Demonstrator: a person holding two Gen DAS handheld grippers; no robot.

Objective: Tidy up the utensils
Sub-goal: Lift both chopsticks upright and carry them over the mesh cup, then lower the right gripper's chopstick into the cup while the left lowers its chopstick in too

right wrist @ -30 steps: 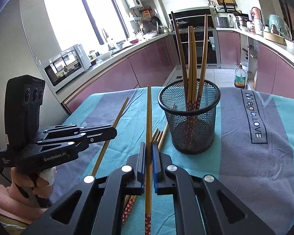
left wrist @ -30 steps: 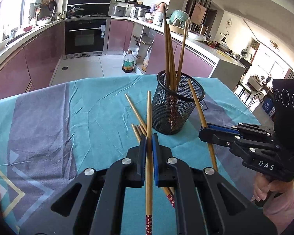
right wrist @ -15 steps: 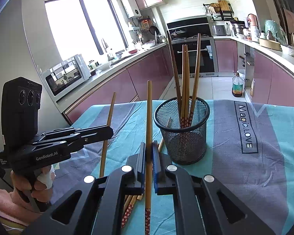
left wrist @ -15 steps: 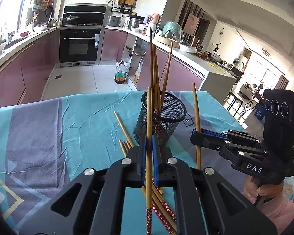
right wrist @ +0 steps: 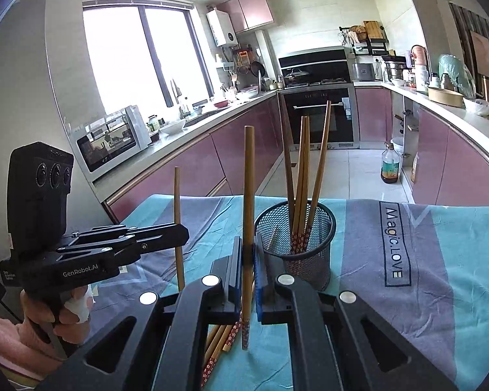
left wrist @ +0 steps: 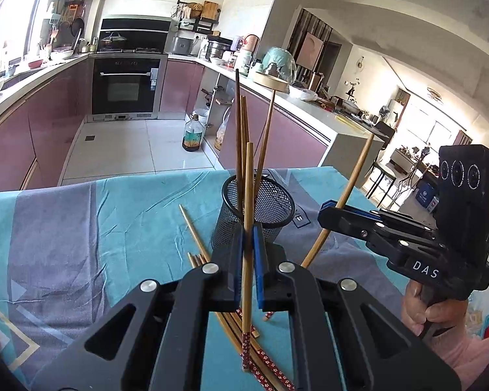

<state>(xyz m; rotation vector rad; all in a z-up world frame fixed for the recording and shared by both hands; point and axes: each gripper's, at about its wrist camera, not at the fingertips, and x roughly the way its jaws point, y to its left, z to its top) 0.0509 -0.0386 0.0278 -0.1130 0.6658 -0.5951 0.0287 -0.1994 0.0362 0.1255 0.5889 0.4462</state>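
A black mesh holder (left wrist: 257, 210) stands on the teal tablecloth with several wooden chopsticks upright in it; it also shows in the right wrist view (right wrist: 298, 238). My left gripper (left wrist: 247, 254) is shut on a single chopstick (left wrist: 248, 202), held upright above the cloth. My right gripper (right wrist: 248, 260) is shut on another chopstick (right wrist: 248, 182), also near upright, left of the holder. The right gripper shows in the left wrist view (left wrist: 329, 213) with its chopstick (left wrist: 348, 189) tilted. Several loose chopsticks (left wrist: 212, 280) lie on the cloth below both grippers.
The table's tablecloth (right wrist: 423, 260) has grey bands and "Magic LOVE" lettering. Kitchen counters, an oven (left wrist: 125, 88) and an oil bottle (left wrist: 192, 133) on the floor lie beyond the table's far edge.
Both grippers have lifted and tilted their chopsticks from lying flat toward upright, rising away from the cloth. The holder now looks farther and lower in both views.
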